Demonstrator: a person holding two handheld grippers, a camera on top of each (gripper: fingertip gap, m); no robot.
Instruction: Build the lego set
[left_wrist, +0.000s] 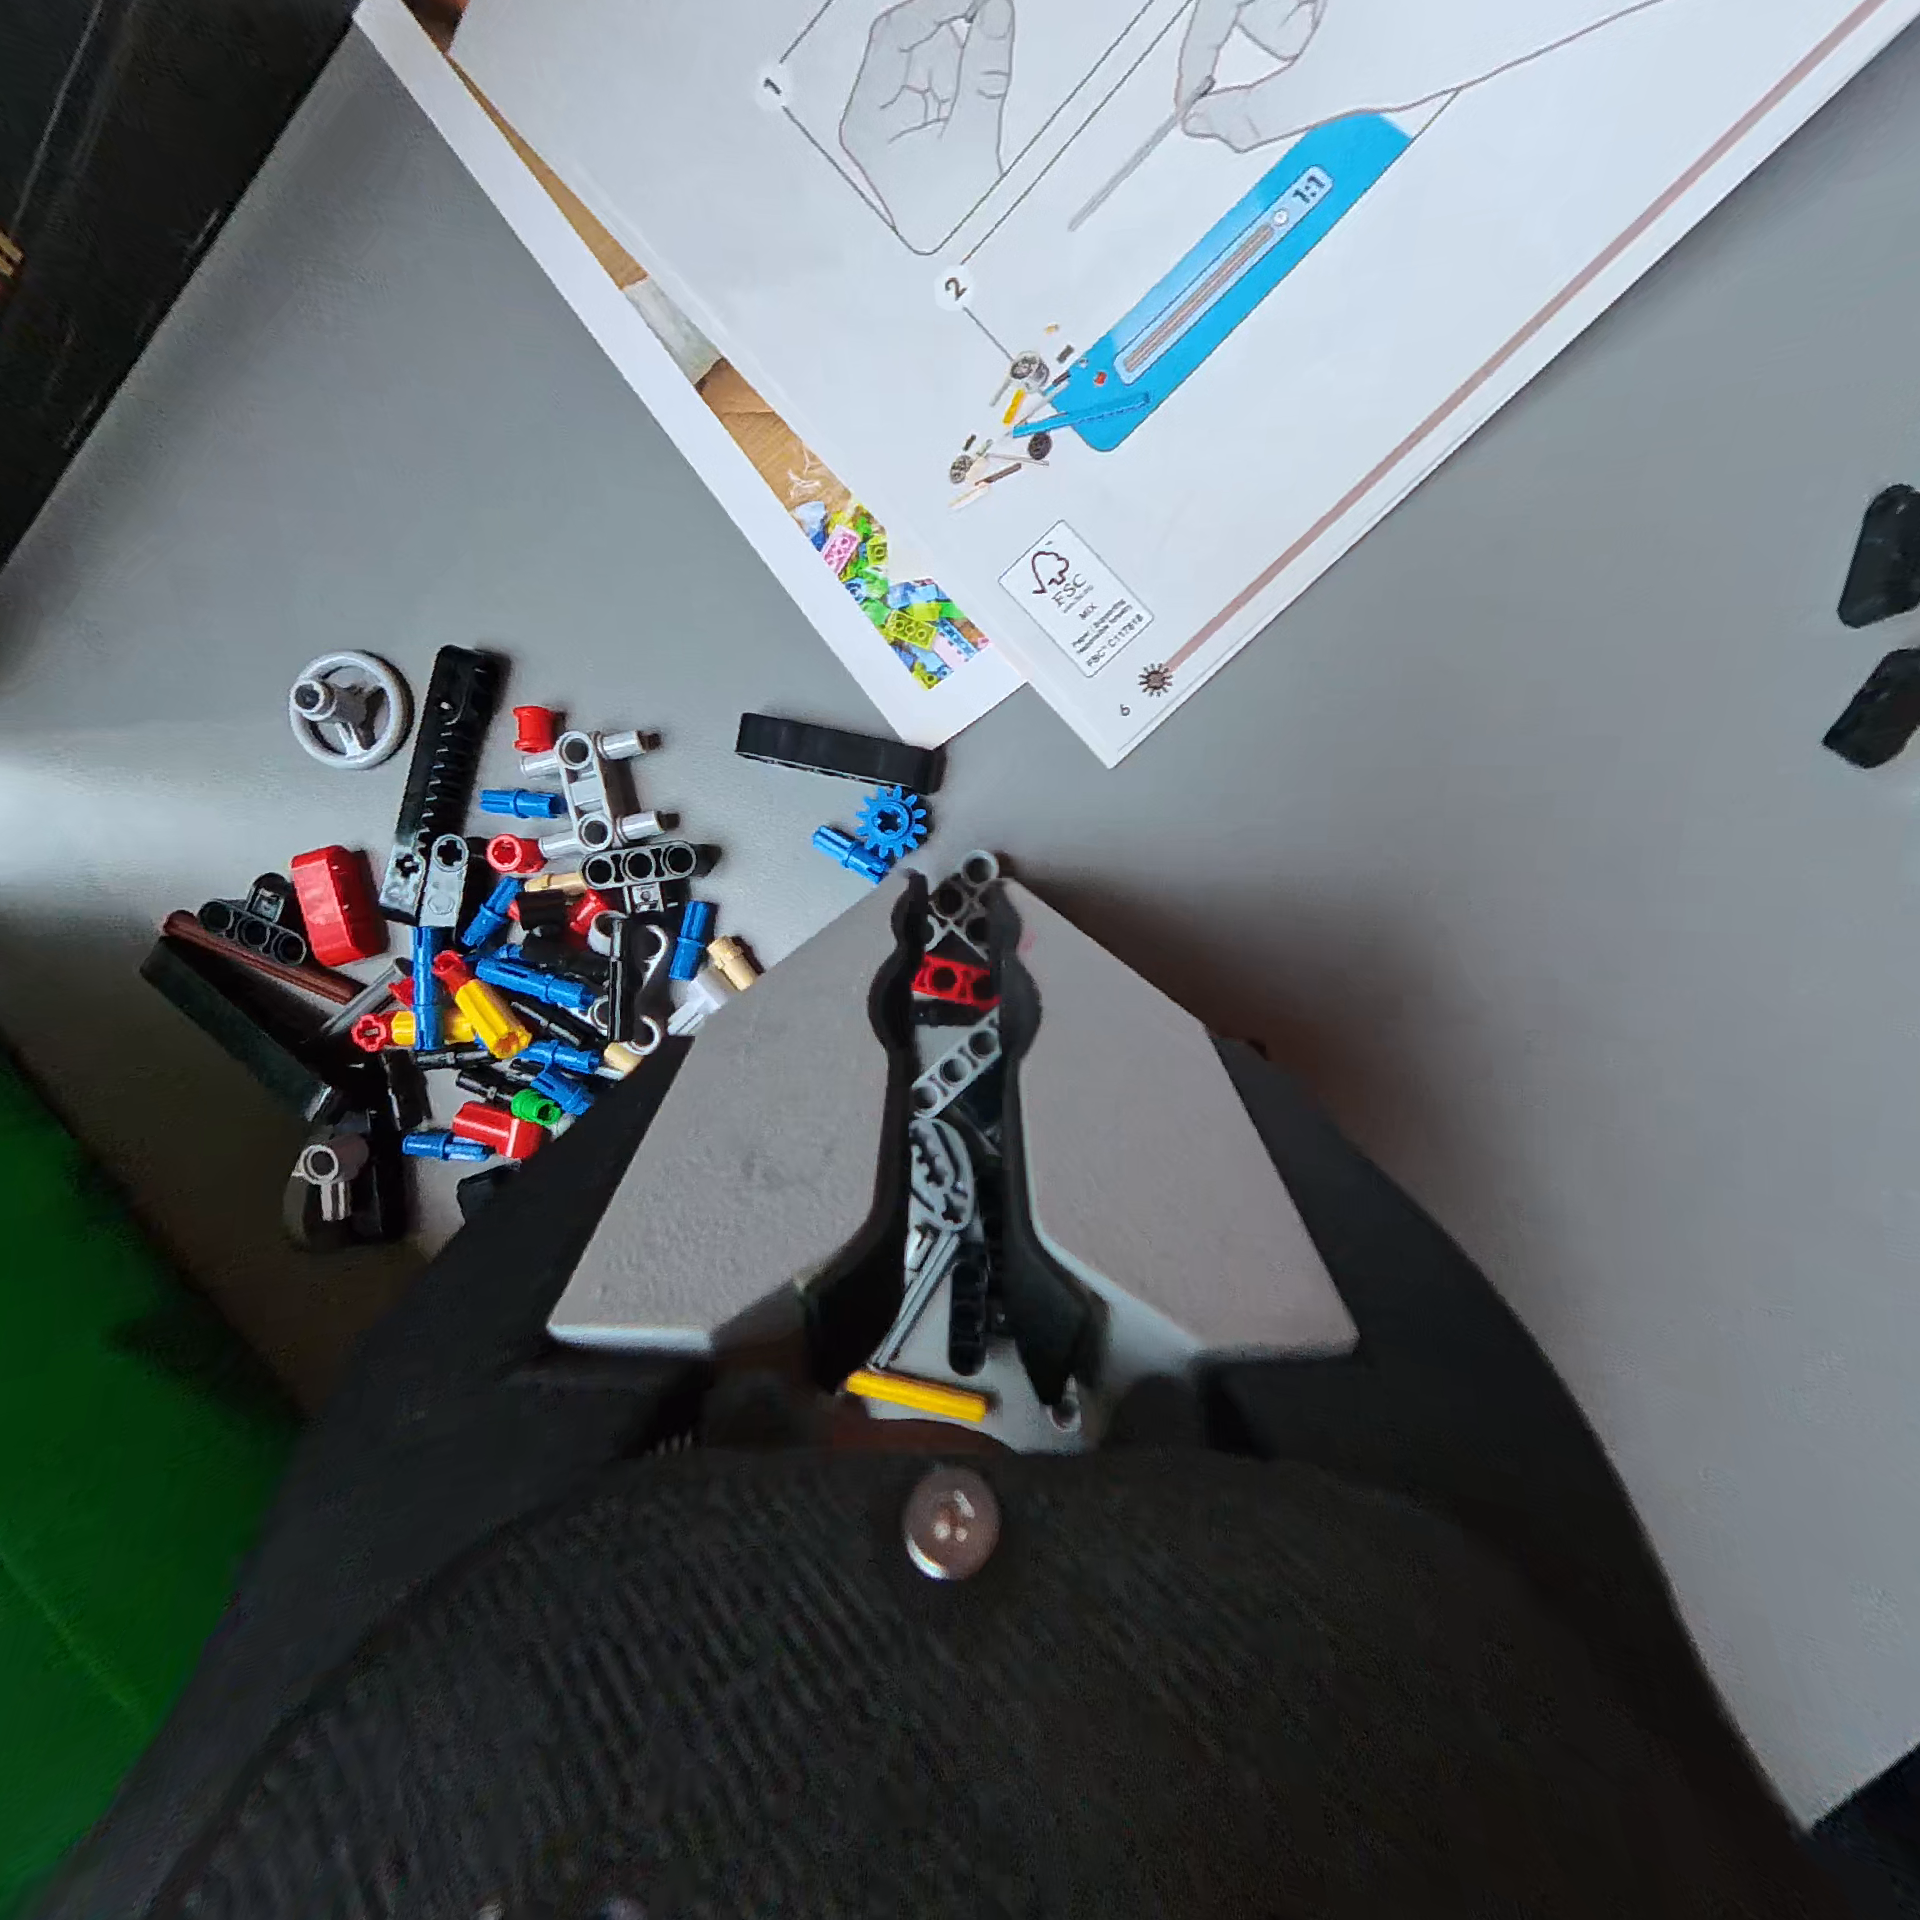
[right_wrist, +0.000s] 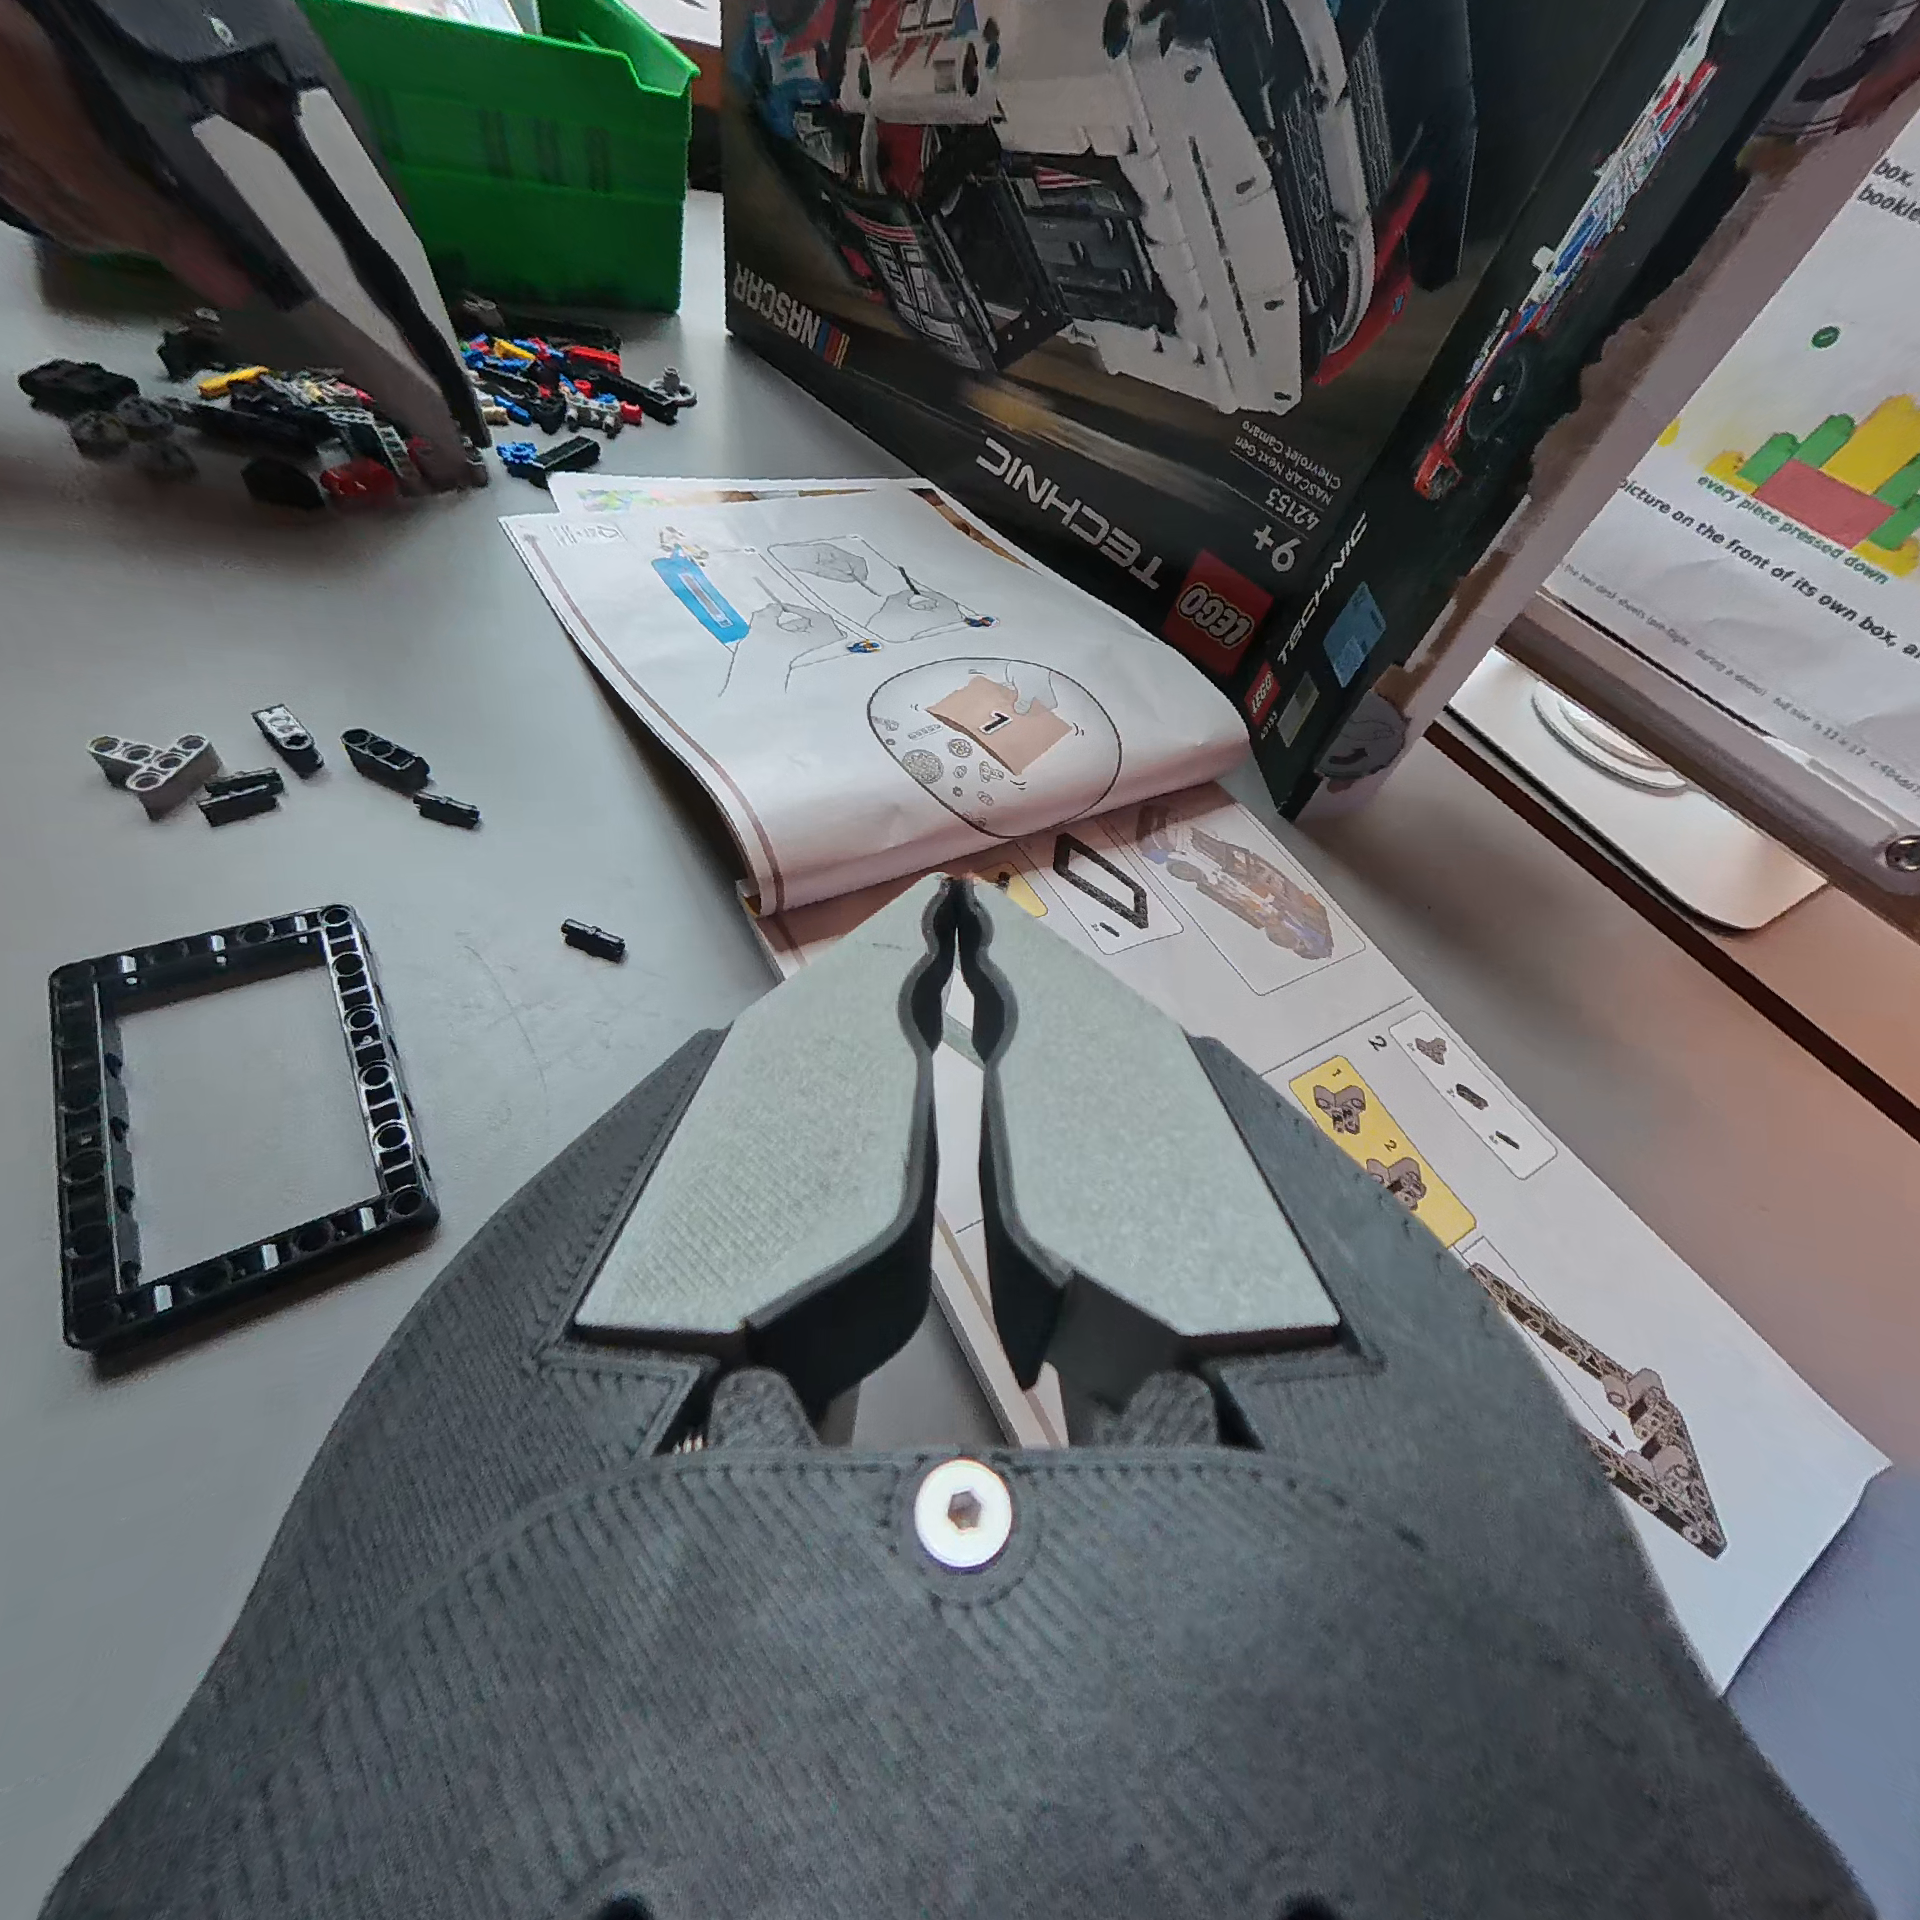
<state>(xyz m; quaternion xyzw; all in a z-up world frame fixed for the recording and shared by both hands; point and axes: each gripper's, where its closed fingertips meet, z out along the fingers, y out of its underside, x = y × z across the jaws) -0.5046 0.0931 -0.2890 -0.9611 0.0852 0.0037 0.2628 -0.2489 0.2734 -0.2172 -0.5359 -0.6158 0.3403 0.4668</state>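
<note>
Matte grey tabletop (right_wrist: 312, 623) under soft light, green plastic bin (right_wrist: 540, 156) at its far edge.

The frame (right_wrist: 234, 1127) is laid on the table (right_wrist: 582, 1039), left of the booklet (right_wrist: 883, 707); behind it, the box (right_wrist: 1091, 312) is stood.

Black frame (right_wrist: 234, 1127), green bin (right_wrist: 540, 156), blue gear (left_wrist: 890, 822), grey table (right_wrist: 312, 623)

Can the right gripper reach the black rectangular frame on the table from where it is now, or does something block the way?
Probably yes. The black rectangular frame lies flat on the table just left of the right gripper, with only bare tabletop between them. A small black pin lies nearby but off that path. The jaws are shut, so they must open first.
</note>
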